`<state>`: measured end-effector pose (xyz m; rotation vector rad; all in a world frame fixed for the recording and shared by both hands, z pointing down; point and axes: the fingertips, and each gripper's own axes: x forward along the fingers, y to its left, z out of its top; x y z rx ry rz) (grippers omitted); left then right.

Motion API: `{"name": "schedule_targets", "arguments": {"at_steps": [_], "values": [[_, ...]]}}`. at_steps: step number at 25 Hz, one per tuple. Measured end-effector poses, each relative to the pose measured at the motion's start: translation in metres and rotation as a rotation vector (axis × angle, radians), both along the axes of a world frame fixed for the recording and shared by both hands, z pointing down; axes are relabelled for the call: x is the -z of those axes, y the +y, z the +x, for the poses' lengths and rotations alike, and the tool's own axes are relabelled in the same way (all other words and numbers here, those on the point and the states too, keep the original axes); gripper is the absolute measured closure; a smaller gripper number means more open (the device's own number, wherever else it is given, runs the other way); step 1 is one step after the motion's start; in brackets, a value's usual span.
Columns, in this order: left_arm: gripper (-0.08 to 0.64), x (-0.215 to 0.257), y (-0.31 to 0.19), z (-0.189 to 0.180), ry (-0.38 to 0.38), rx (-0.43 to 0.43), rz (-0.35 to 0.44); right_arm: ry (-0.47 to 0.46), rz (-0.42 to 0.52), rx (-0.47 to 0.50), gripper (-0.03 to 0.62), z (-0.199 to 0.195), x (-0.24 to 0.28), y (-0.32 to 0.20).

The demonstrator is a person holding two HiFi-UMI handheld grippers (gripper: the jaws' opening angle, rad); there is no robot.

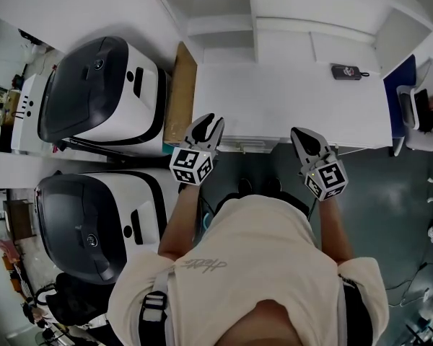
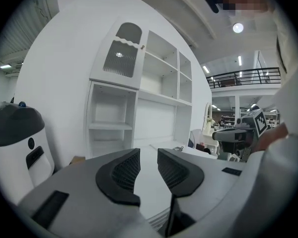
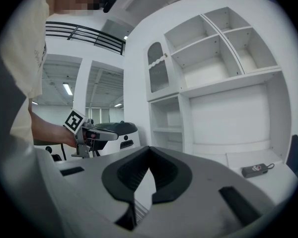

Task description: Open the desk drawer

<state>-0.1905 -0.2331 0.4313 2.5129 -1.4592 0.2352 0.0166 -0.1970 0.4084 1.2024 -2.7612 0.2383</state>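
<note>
The drawer (image 1: 249,145) looks closed under the desk's (image 1: 289,99) front edge, between the spread, empty left gripper (image 1: 211,121) and the pressed-together right gripper (image 1: 299,131); rigid and probably light-sliding, it is best pulled by its front lip.

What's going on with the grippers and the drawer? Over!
Left gripper open, empty. Right gripper shut, empty. Both at front edge of desk; drawer looks closed. Black gadget on top, well clear.

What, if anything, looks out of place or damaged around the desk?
Nothing stands out. The white desk holds only a small dark device, lying flat near its far right corner. No spill or damage shows.
</note>
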Motion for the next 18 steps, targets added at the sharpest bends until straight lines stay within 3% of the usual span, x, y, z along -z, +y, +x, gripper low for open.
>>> {"name": "schedule_targets", "arguments": {"at_steps": [5,12,18], "values": [[0.436,0.007,0.003,-0.001,0.031,-0.026,0.030,0.011,-0.003,0.005,0.591,-0.003,0.001,0.003],[0.436,-0.004,0.007,0.002,-0.014,-0.039,0.028,0.019,-0.027,0.023,0.591,-0.005,-0.008,0.004],[0.436,-0.054,0.008,-0.009,0.013,0.017,-0.082,0.021,-0.064,0.036,0.591,-0.007,-0.023,0.008]]}}
